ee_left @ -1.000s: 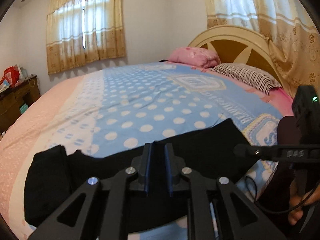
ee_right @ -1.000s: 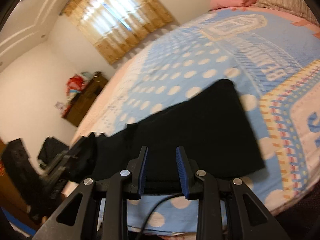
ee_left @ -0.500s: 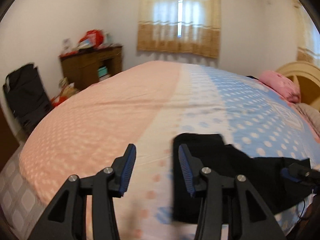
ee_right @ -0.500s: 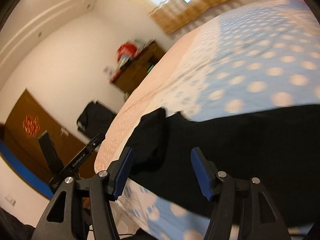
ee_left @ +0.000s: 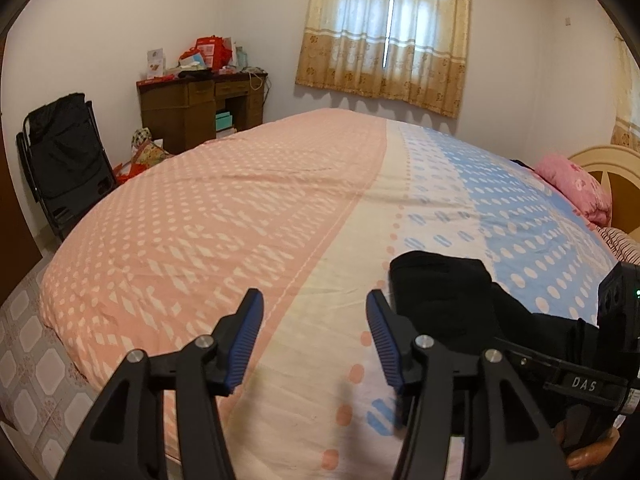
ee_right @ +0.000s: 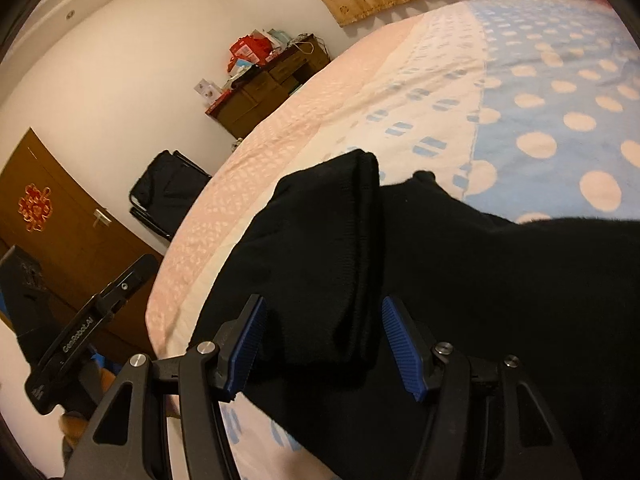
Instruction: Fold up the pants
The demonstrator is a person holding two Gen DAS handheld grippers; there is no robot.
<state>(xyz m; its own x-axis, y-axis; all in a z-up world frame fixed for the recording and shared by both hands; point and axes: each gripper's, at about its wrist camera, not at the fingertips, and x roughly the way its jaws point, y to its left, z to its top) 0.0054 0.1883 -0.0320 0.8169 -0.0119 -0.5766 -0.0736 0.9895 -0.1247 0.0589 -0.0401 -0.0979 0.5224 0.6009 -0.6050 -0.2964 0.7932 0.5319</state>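
Observation:
Black pants (ee_right: 460, 280) lie partly folded on the bed near its front edge; a folded-over end (ee_right: 332, 248) lies on top at the left. In the left wrist view the pants (ee_left: 440, 284) show at the right. My left gripper (ee_left: 314, 340) is open and empty over bare bedspread, just left of the pants' end. My right gripper (ee_right: 320, 348) is open, its jaws standing on either side of the folded end, low over the cloth. The other gripper's body shows in each view's edge.
The bed (ee_left: 240, 220) has a pink and blue dotted cover. A pink pillow (ee_left: 572, 184) and the headboard (ee_left: 604, 164) are at the far right. A brown desk (ee_left: 200, 108) with clutter and a black folding chair (ee_left: 64, 152) stand by the far wall.
Both grippers swung left along the pants toward the folded end and opened wide. The left gripper, nearly shut over the pants a second ago, now hovers over bare bedspread.

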